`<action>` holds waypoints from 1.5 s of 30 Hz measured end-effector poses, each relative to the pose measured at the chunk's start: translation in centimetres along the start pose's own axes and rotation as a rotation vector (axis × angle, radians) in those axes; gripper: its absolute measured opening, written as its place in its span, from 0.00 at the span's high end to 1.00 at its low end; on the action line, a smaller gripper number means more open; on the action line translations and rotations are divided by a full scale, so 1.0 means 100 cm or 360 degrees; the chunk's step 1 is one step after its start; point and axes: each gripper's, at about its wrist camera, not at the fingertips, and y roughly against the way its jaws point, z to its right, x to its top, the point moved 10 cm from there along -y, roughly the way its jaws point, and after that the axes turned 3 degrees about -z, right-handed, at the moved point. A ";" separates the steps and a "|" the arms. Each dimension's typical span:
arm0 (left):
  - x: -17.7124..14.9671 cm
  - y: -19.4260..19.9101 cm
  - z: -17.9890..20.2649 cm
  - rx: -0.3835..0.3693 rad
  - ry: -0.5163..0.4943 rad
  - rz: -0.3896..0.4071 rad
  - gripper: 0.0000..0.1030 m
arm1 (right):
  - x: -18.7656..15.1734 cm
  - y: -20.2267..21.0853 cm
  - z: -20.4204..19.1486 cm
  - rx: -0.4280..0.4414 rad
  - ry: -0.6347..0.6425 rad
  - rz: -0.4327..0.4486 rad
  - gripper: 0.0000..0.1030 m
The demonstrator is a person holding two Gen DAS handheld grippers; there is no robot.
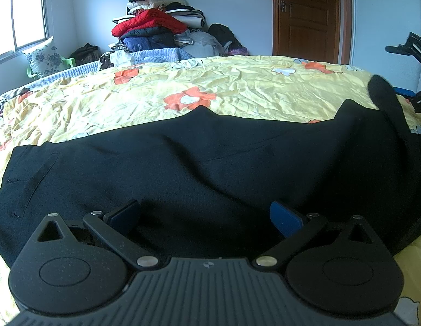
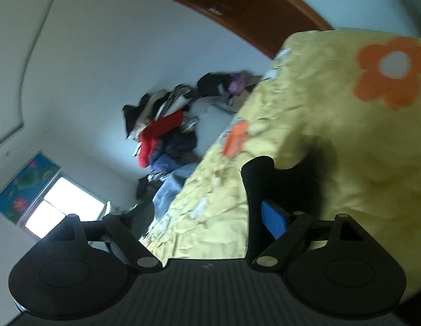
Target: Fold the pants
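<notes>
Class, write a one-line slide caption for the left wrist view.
Open left gripper over black pants spread on a floral bed.

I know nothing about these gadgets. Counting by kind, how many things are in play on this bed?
grippers: 2 (left gripper, right gripper)
black pants: 1
yellow flowered bedspread: 1
Total: 4
</notes>
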 end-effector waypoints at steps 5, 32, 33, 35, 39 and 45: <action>0.000 0.000 0.000 -0.0001 0.0001 0.0000 0.01 | -0.003 -0.012 0.009 -0.0143 0.0023 -0.0087 0.14; 0.001 -0.003 0.001 -0.0031 0.0034 -0.0006 0.01 | -0.025 -0.002 -0.002 -0.0803 0.0733 -0.0064 0.97; 0.001 -0.003 0.001 -0.0031 0.0034 -0.0006 0.01 | -0.021 0.021 0.003 -0.0760 0.0628 0.0006 0.97; 0.001 -0.003 0.001 -0.0031 0.0035 -0.0006 0.01 | -0.015 0.056 0.015 -0.0718 0.0488 0.0081 0.97; 0.001 -0.003 0.001 -0.0024 0.0031 -0.0004 0.01 | -0.016 0.088 0.045 -0.0628 0.0270 0.0051 0.95; 0.001 -0.002 0.002 -0.0015 0.0025 0.0000 0.01 | -0.015 0.077 0.070 -0.0454 -0.0041 0.0062 0.62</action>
